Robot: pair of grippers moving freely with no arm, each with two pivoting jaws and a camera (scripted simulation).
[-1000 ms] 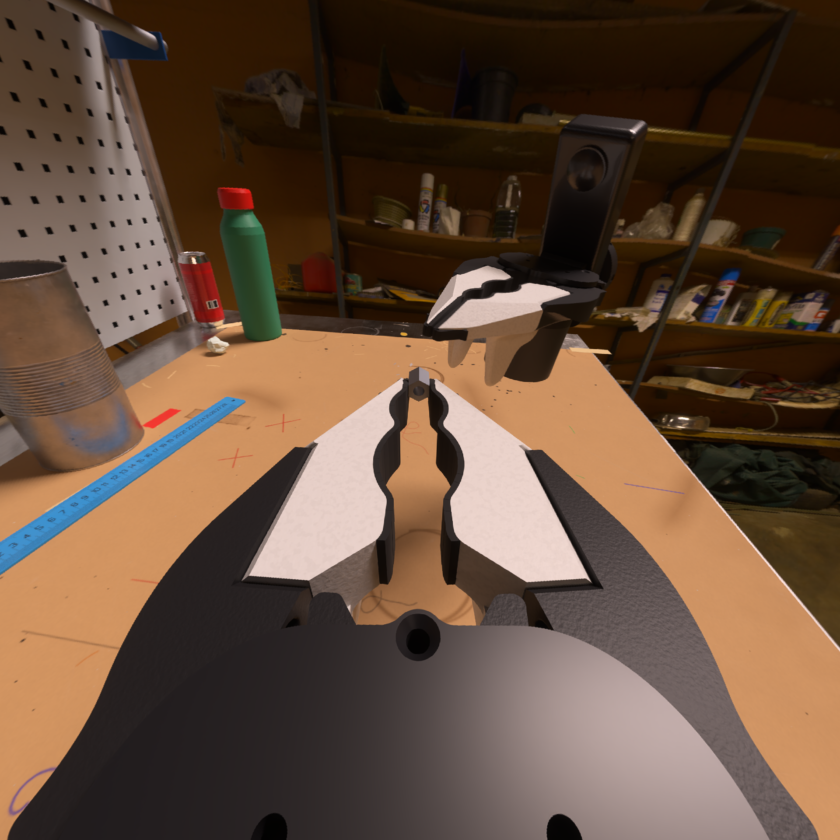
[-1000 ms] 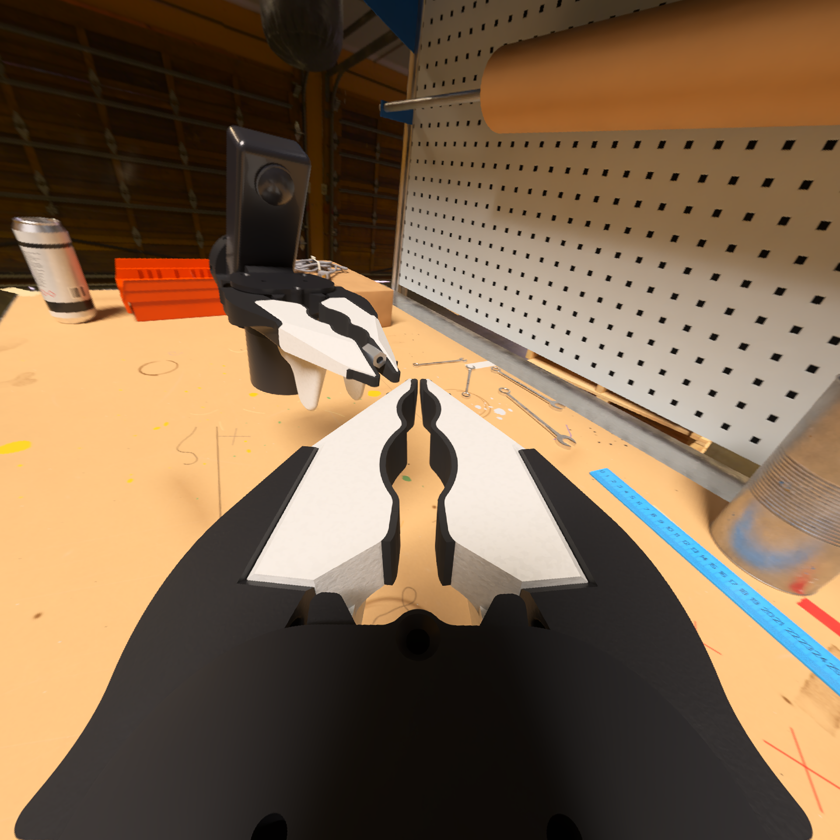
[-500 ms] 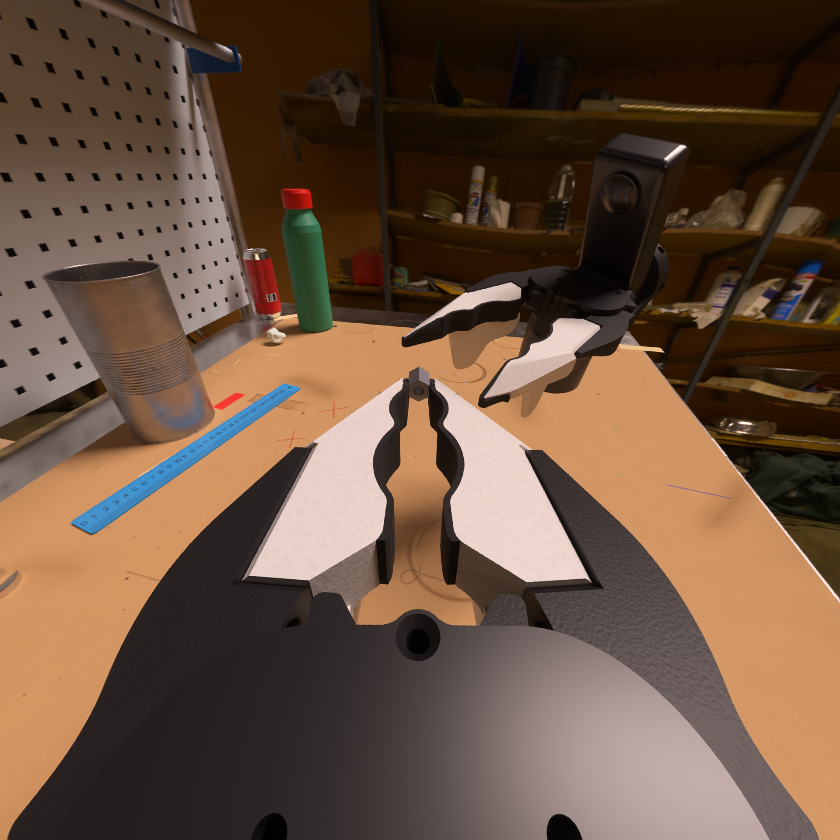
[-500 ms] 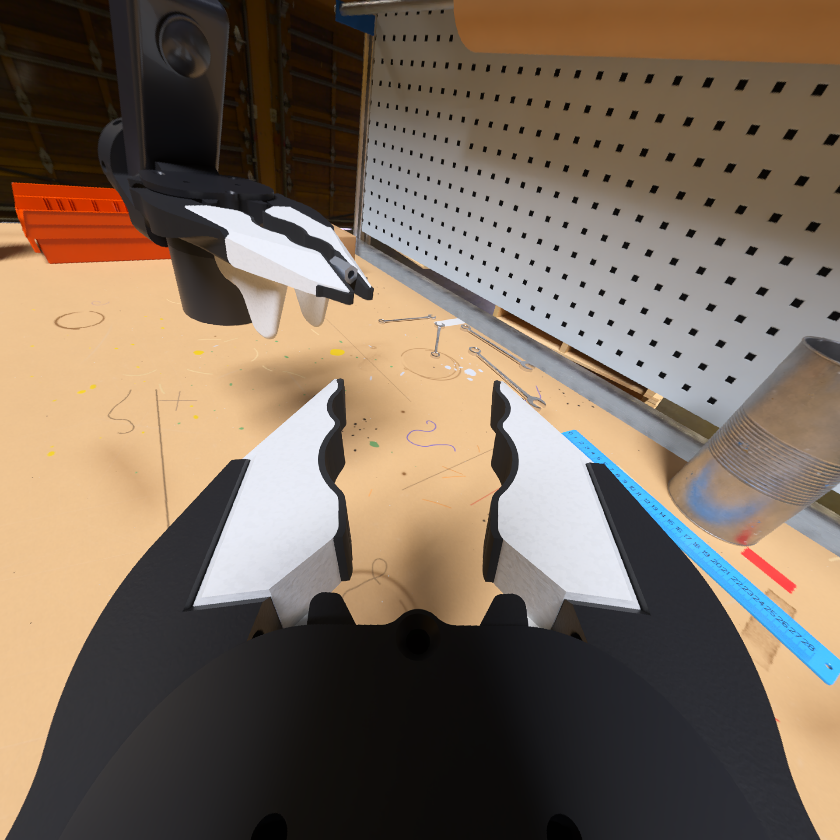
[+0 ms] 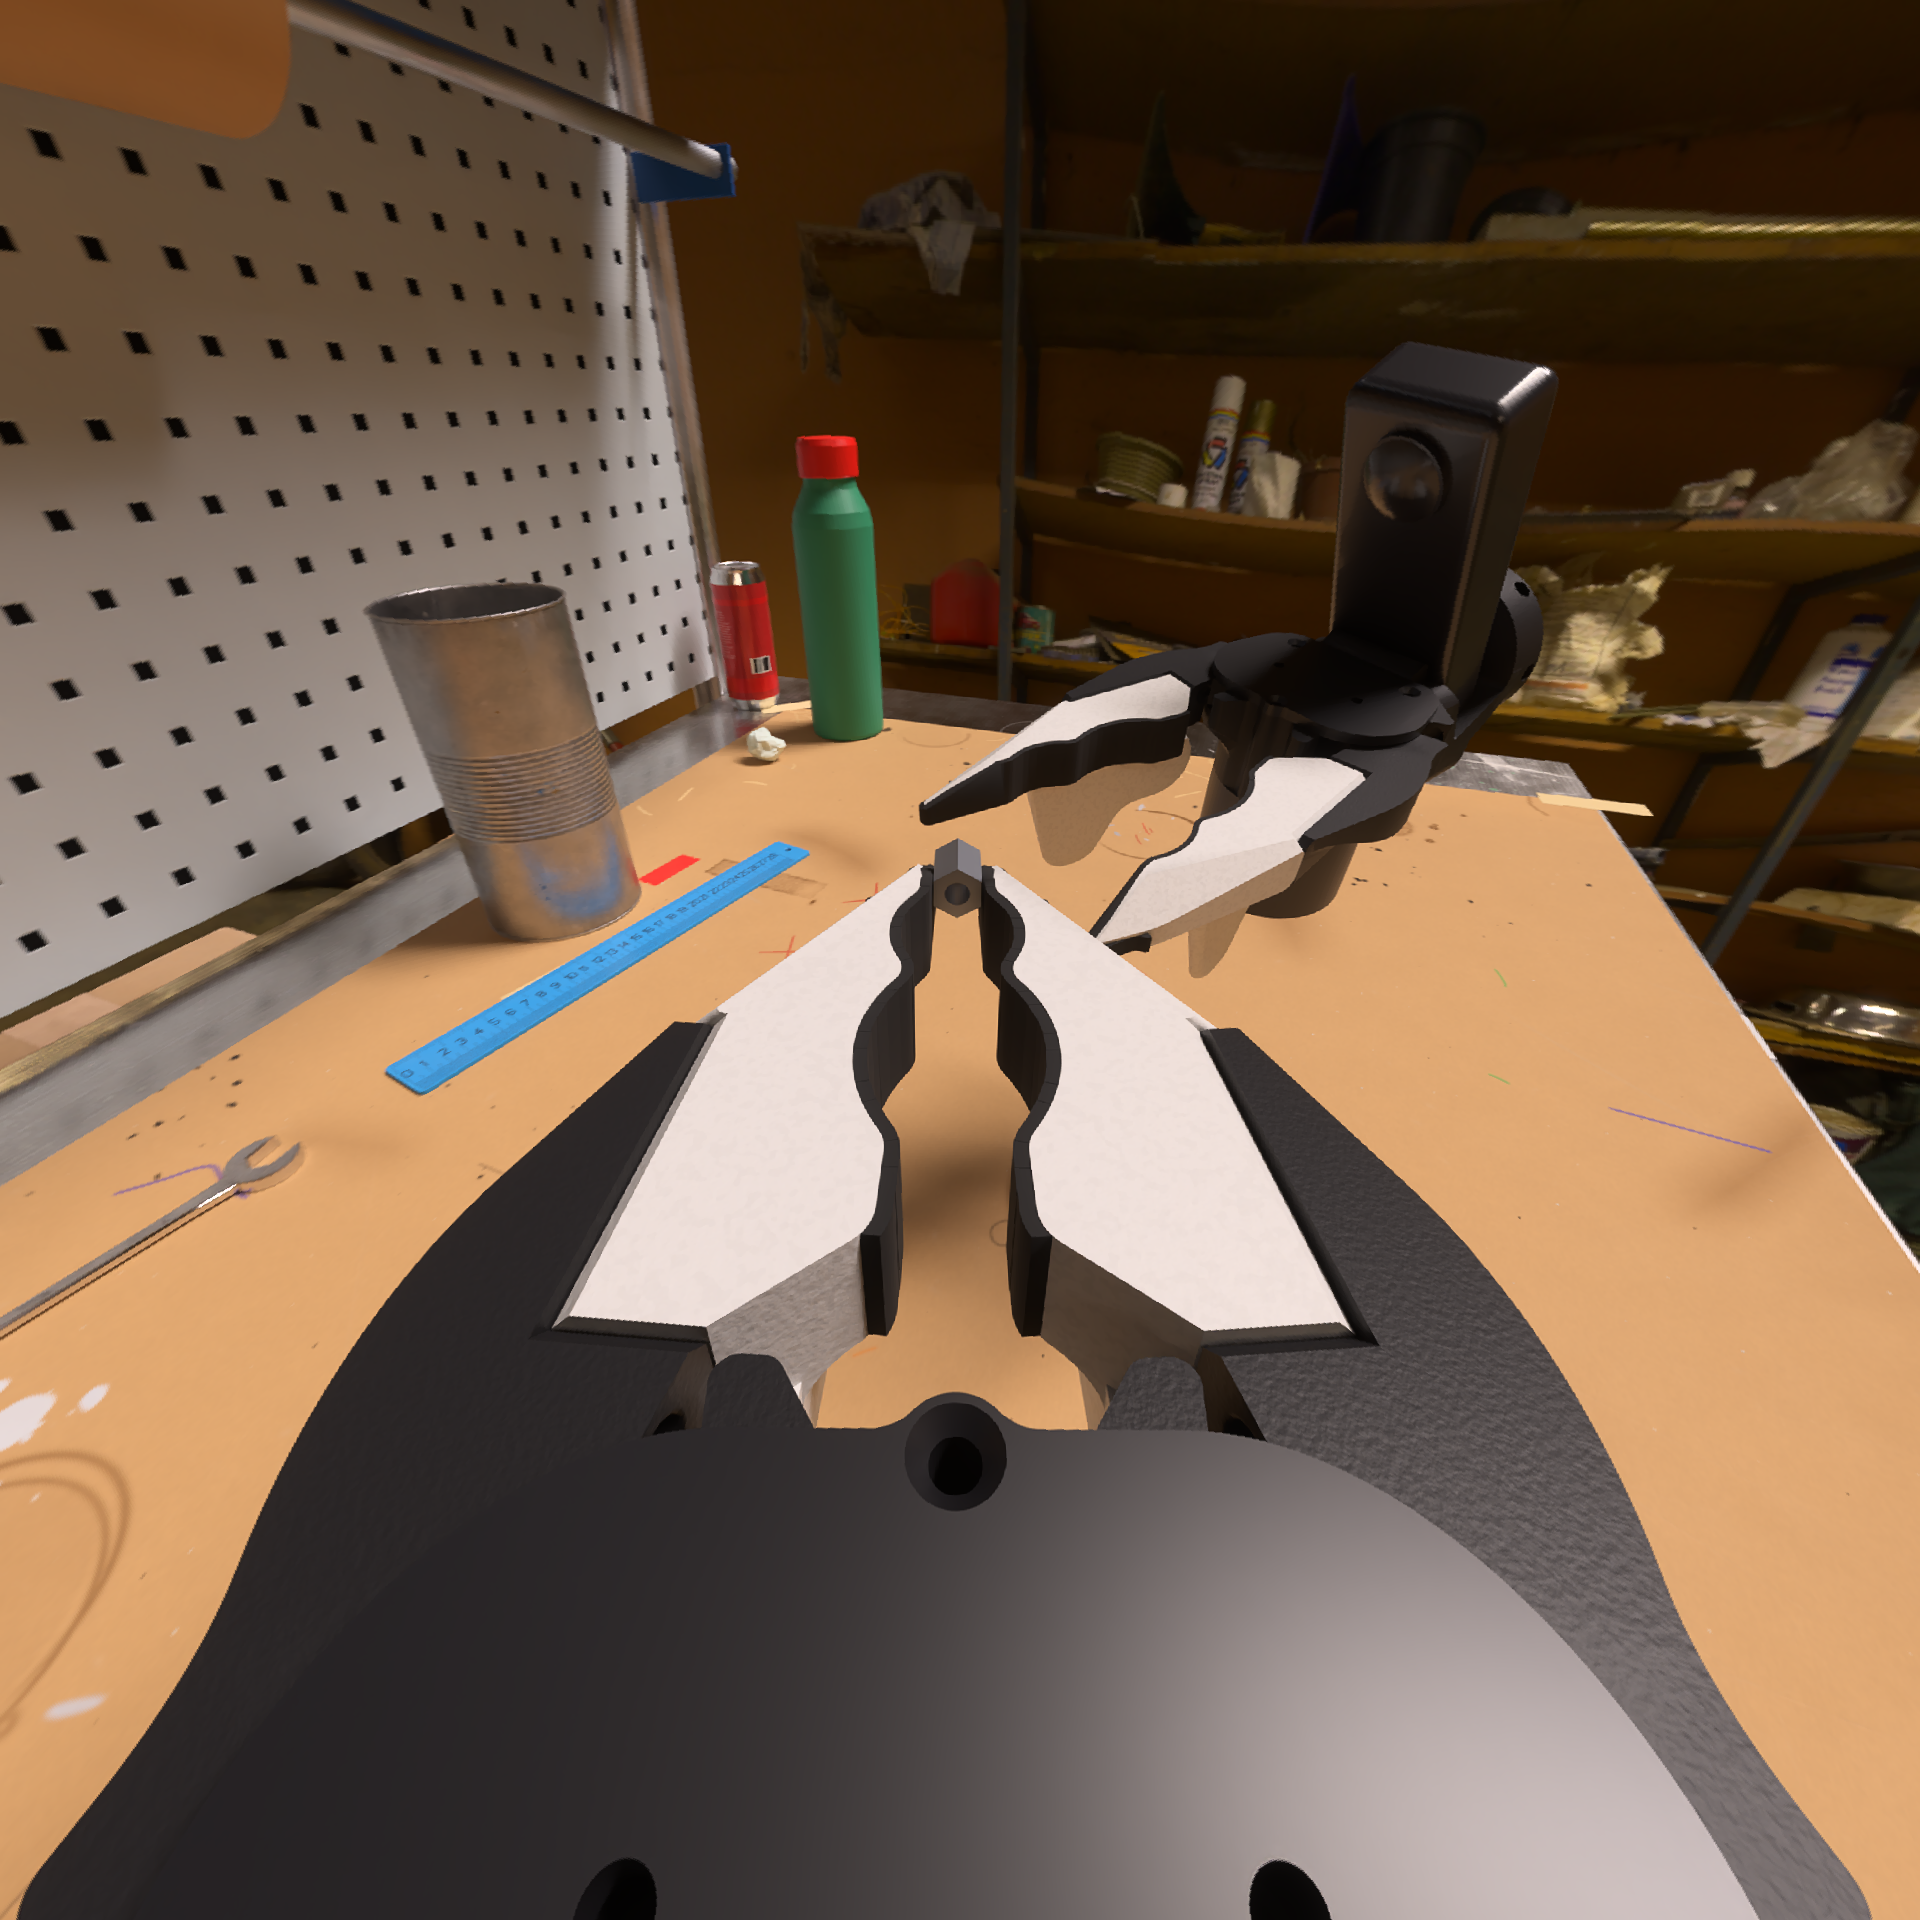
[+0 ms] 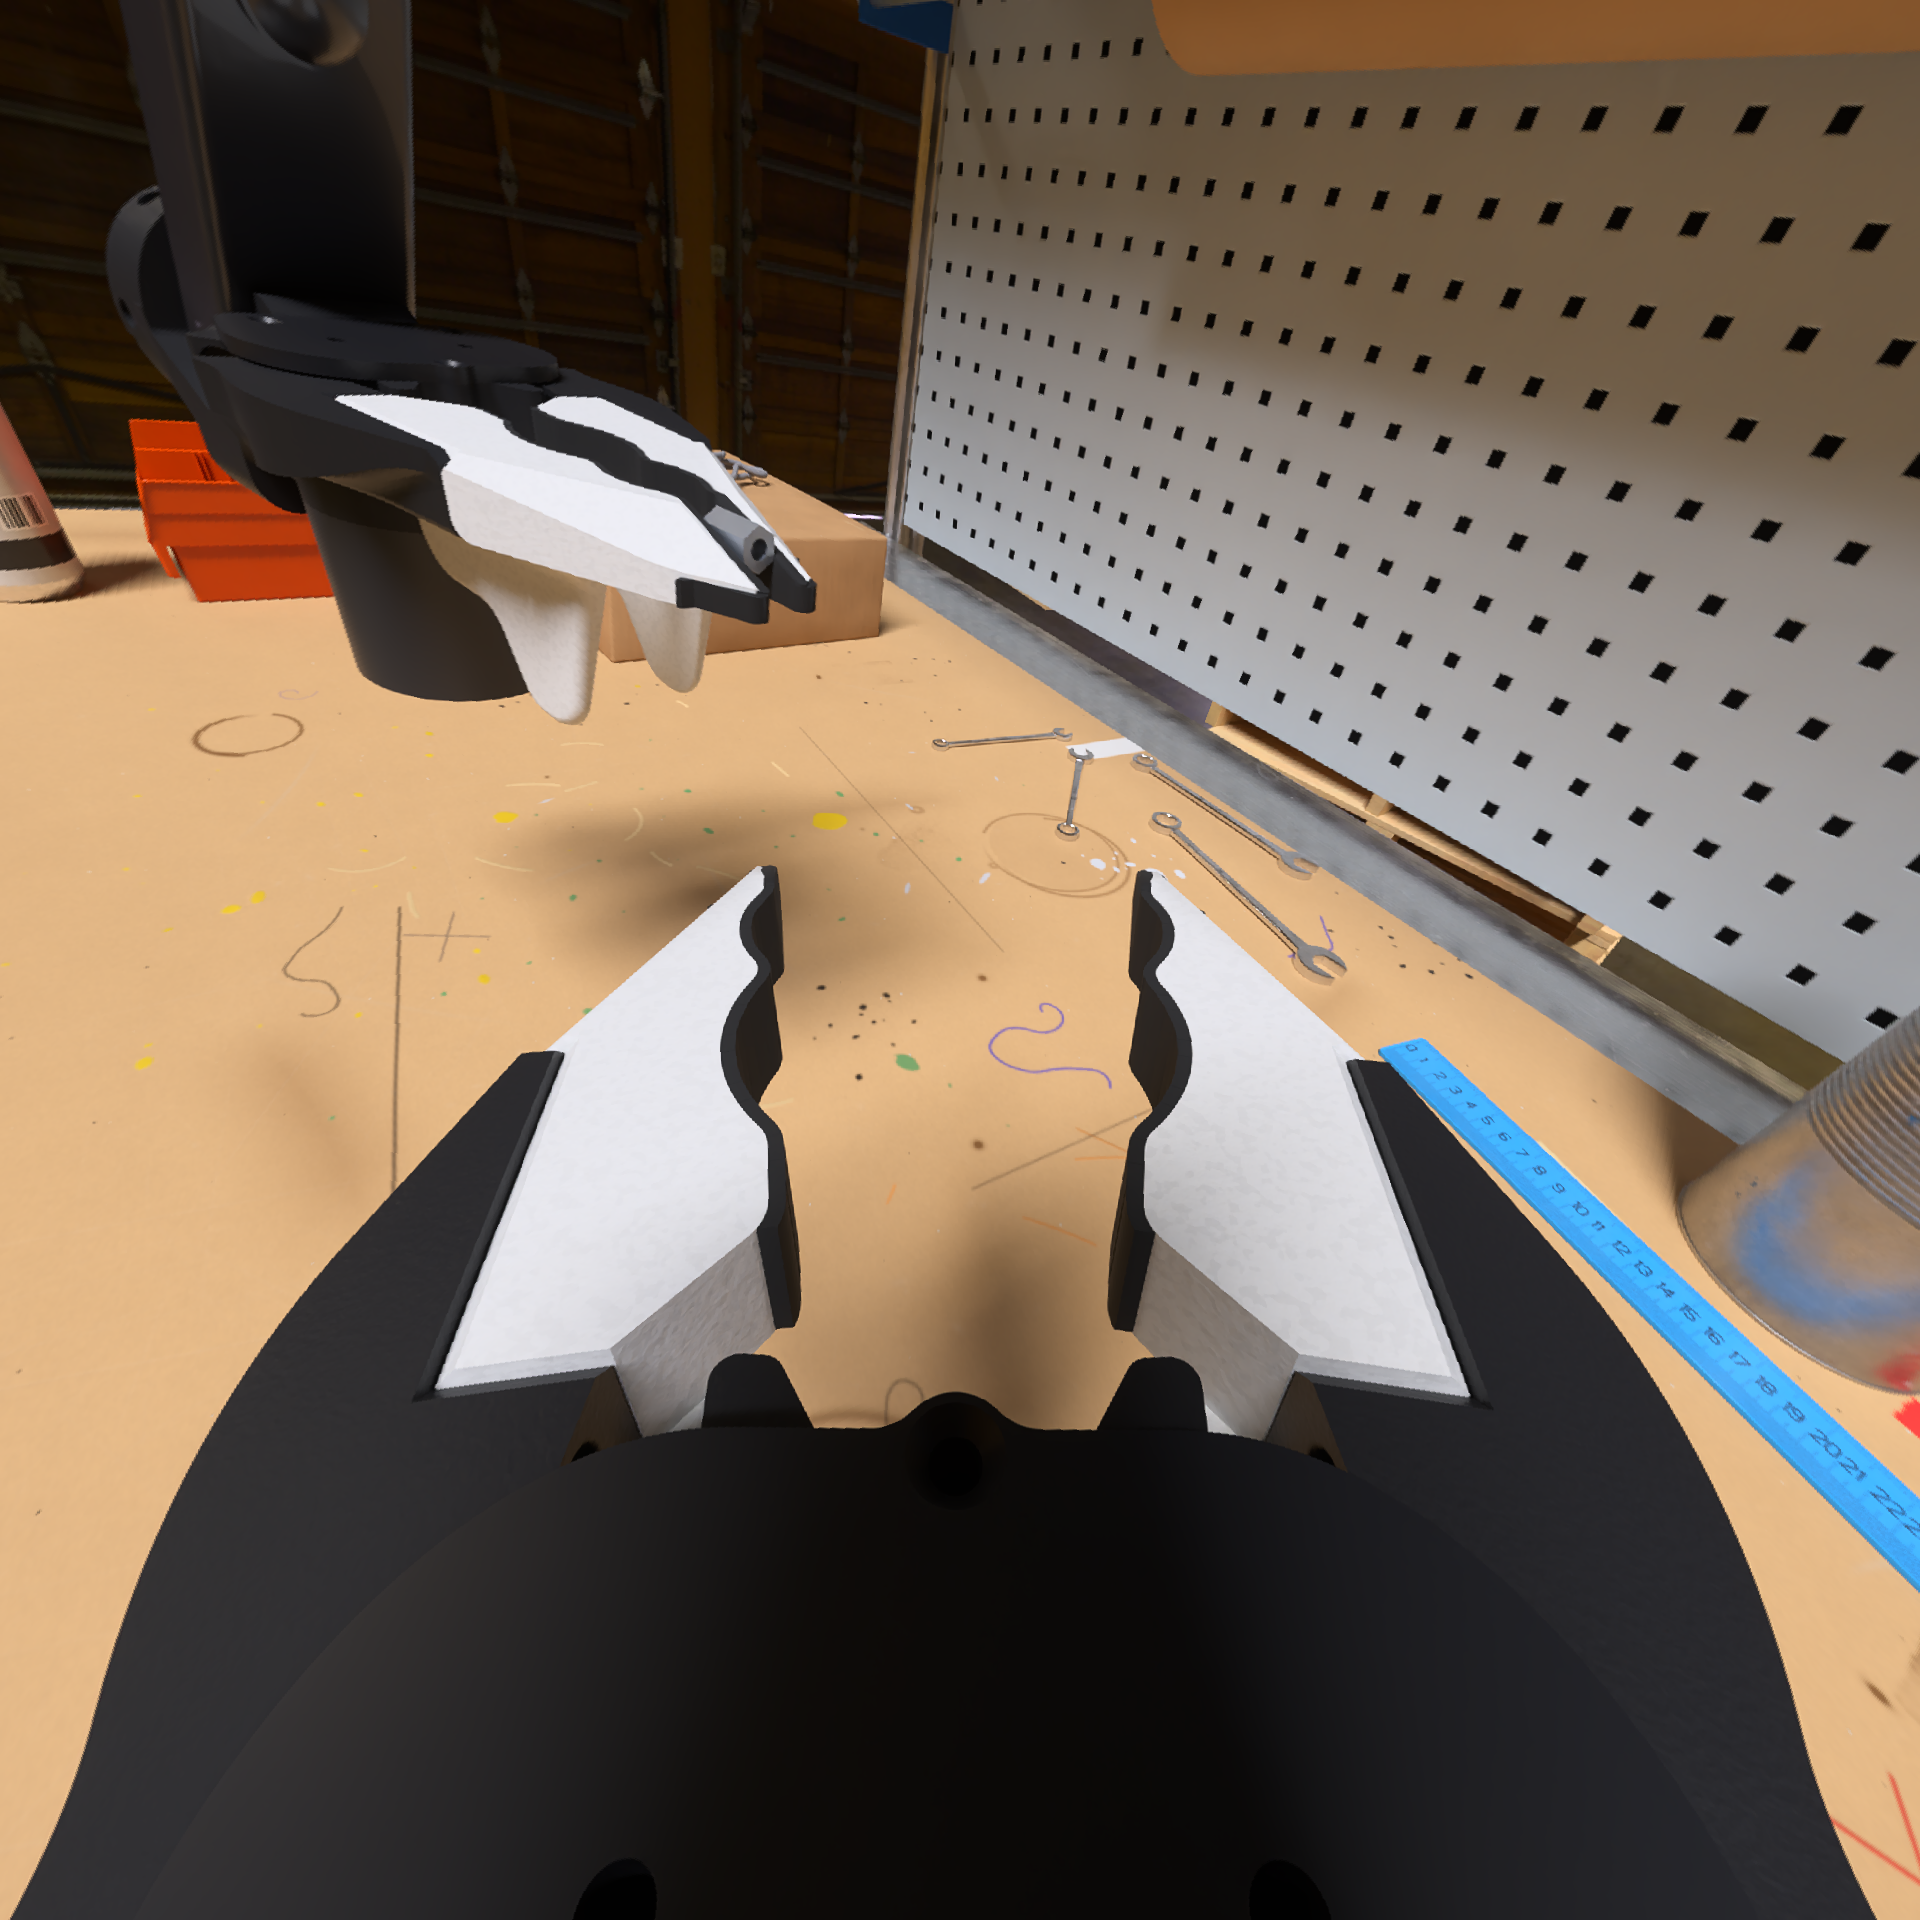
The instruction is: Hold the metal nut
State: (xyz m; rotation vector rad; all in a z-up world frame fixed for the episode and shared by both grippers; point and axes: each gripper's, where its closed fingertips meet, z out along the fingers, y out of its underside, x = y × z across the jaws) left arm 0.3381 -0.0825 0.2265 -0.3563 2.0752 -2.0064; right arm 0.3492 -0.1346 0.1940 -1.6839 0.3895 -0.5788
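A small grey metal hex nut [image 5: 956,883] sits pinched between the tips of my left gripper [image 5: 956,881], held above the tan workbench. It also shows in the right wrist view [image 6: 746,540], at the tips of the left gripper [image 6: 764,566], up and to the left. My right gripper [image 6: 951,883] is open and empty, its fingers wide apart above the bench. In the left wrist view the right gripper [image 5: 1018,873] hovers just beyond and to the right of the nut, jaws spread.
A metal can [image 5: 509,758], a blue ruler [image 5: 592,966], a red can [image 5: 744,634] and a green bottle [image 5: 836,603] stand along the white pegboard [image 5: 312,468]. Wrenches [image 6: 1236,883] lie near the pegboard. An orange bin [image 6: 223,530] and a cardboard box [image 6: 821,561] lie farther back.
My right gripper opened wide from shut and stayed open. Both views shifted as the grippers moved relative to each other; the left gripper kept its hold on the nut.
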